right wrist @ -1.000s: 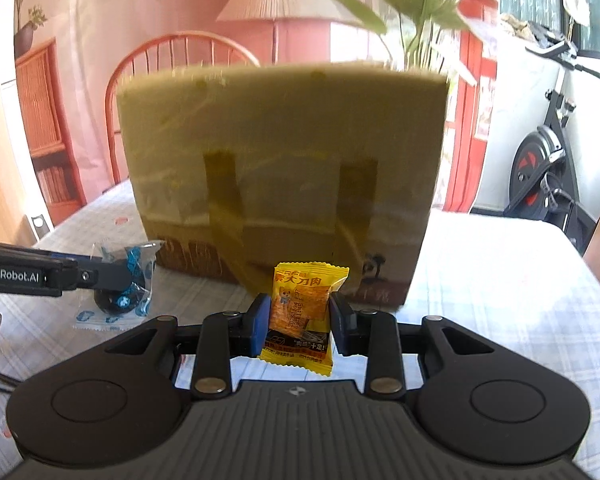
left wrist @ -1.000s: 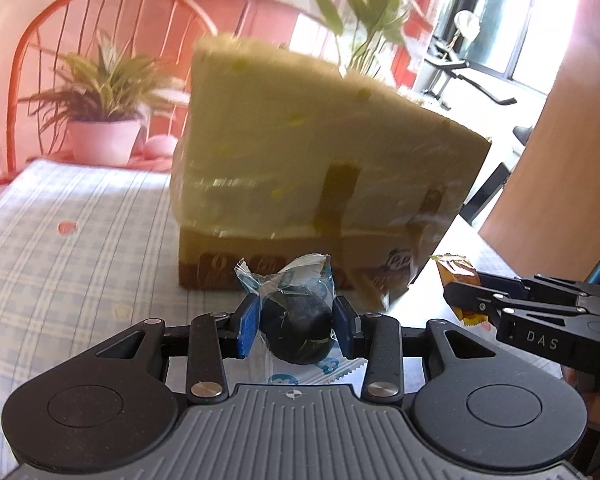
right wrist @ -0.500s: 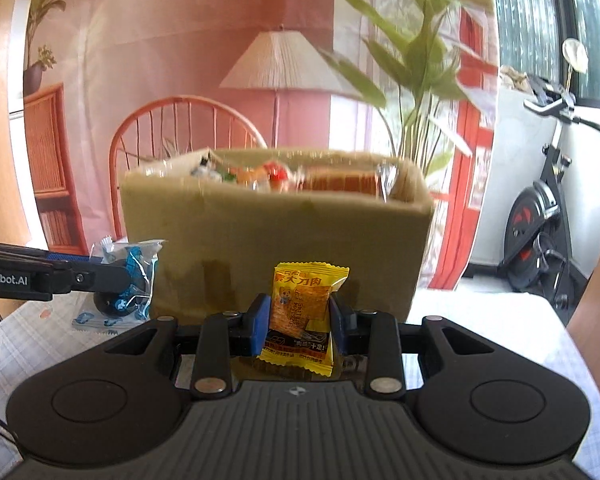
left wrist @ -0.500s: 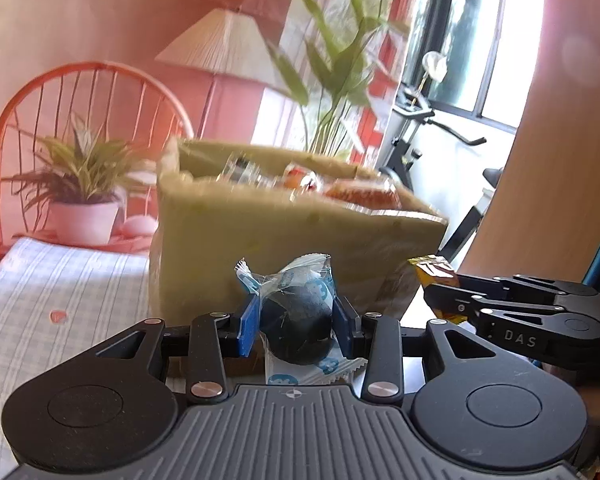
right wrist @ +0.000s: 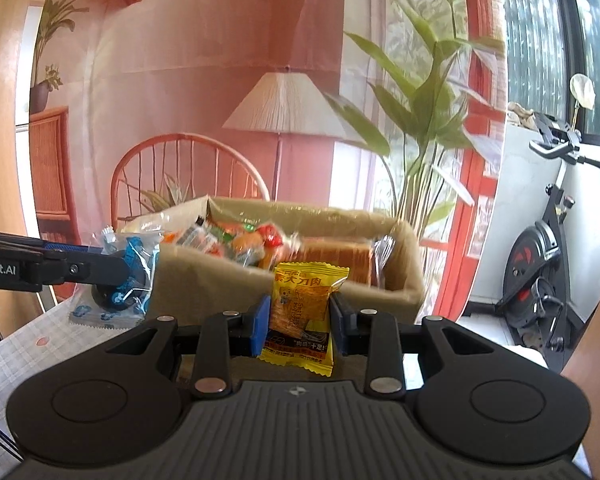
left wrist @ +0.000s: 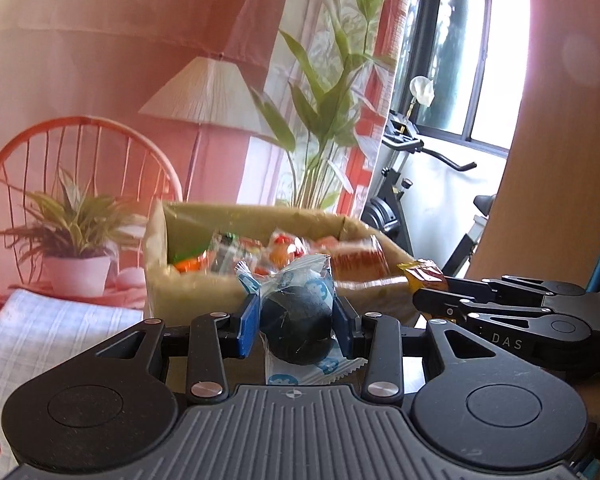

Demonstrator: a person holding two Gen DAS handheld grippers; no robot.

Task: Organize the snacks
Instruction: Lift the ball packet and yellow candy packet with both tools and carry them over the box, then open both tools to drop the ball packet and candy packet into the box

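My left gripper (left wrist: 294, 326) is shut on a dark round snack in a clear blue-printed wrapper (left wrist: 296, 320), held up in front of the open cardboard box (left wrist: 188, 292). My right gripper (right wrist: 298, 326) is shut on a yellow snack packet (right wrist: 300, 312), also held before the box (right wrist: 404, 280). The box holds several wrapped snacks (right wrist: 240, 240) and a bread pack (right wrist: 332, 258). The right gripper shows at the right in the left wrist view (left wrist: 424, 298). The left gripper with its snack shows at the left in the right wrist view (right wrist: 120, 276).
The box stands on a checked tablecloth (left wrist: 52, 332). Behind it are an orange chair (left wrist: 80, 148), a potted plant (left wrist: 76, 240), a lamp (right wrist: 288, 108), a tall plant (right wrist: 424, 92) and an exercise bike (right wrist: 544, 268) at the right.
Both grippers have risen with their snacks. The box top has dropped in view, so its inside and the snacks in it now show.
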